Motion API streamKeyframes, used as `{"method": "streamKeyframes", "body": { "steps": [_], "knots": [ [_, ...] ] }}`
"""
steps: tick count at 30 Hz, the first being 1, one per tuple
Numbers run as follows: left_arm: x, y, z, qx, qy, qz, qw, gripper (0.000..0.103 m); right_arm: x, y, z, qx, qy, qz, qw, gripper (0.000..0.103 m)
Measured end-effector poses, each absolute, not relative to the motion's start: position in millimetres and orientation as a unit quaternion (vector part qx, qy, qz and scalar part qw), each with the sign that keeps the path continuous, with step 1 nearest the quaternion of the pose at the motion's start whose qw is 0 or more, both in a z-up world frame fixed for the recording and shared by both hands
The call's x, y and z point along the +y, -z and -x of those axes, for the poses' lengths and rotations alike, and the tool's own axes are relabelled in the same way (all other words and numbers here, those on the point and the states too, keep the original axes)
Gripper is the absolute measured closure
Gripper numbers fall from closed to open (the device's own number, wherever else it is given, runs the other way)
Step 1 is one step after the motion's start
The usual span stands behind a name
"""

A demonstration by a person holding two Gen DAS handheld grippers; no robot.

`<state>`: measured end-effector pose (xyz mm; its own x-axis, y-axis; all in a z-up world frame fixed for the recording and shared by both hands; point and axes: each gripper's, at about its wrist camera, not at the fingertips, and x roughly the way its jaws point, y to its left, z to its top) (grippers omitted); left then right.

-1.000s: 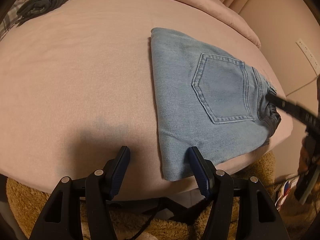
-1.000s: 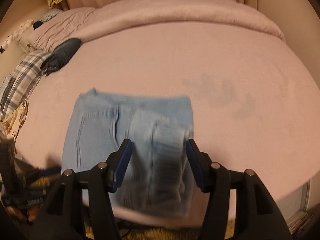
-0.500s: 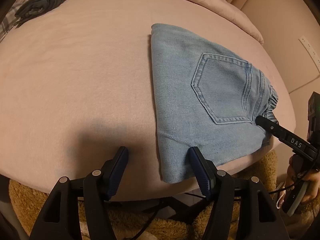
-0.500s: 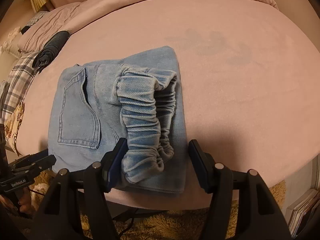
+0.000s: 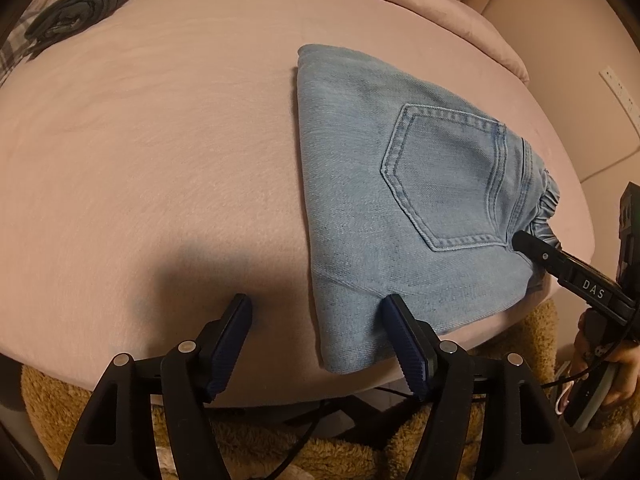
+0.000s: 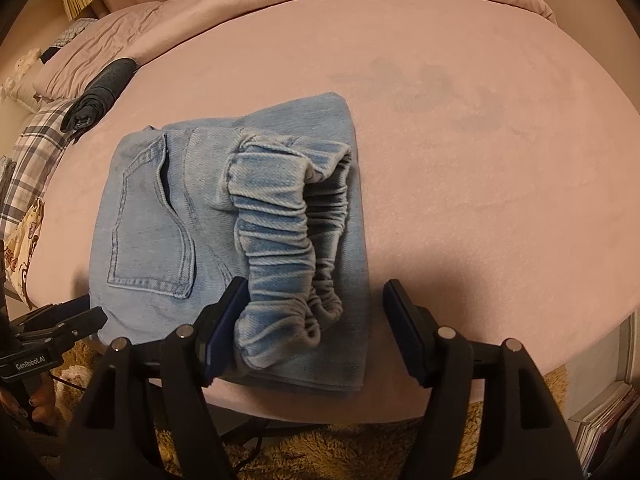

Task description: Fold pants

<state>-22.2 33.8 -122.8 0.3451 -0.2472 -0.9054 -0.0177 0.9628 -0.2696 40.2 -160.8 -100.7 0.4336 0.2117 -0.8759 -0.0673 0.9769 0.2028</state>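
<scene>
Light blue denim pants (image 5: 400,200) lie folded into a compact stack near the front edge of the pink bed, back pocket (image 5: 444,176) up. In the right wrist view the pants (image 6: 168,208) show their gathered elastic waistband (image 6: 280,240) bunched on top. My left gripper (image 5: 316,316) is open at the stack's near left corner, one finger over the denim, one over the bedspread. My right gripper (image 6: 308,304) is open and straddles the waistband end, gripping nothing. It also shows from the side in the left wrist view (image 5: 532,246).
A rolled dark grey garment (image 5: 80,4) lies at the bed's far left, also in the right wrist view (image 6: 100,96), next to plaid fabric (image 6: 32,160). The pink bedspread (image 5: 160,140) spreads left and beyond. A brown shaggy rug (image 5: 48,412) lies below the edge.
My right gripper swung round and came down low at the waistband end of the pants. The left gripper moved slightly closer. The pants stayed folded in place.
</scene>
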Motion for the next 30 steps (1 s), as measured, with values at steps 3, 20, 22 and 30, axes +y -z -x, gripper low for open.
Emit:
{"method": "streamKeyframes", "body": {
  "steps": [3, 20, 22, 30],
  "knots": [
    [35.1, 123.2, 19.2, 0.571, 0.074, 0.115, 0.81, 0.033, -161.0, 101.2, -42.1, 0.528, -0.081, -0.065, 0.843, 0.031],
    [37.9, 122.8, 15.3, 0.576, 0.079, 0.114, 0.806, 0.032, -164.9, 101.9, -47.1, 0.529, -0.078, -0.059, 0.843, 0.023],
    [38.3, 122.9, 15.0, 0.576, 0.079, 0.114, 0.806, 0.032, -164.3, 101.5, -47.2, 0.529, -0.078, -0.055, 0.843, 0.022],
    [40.1, 123.0, 13.1, 0.577, 0.08, 0.114, 0.805, 0.032, -165.4, 102.3, -47.8, 0.527, -0.076, -0.054, 0.845, 0.021]
  ]
}}
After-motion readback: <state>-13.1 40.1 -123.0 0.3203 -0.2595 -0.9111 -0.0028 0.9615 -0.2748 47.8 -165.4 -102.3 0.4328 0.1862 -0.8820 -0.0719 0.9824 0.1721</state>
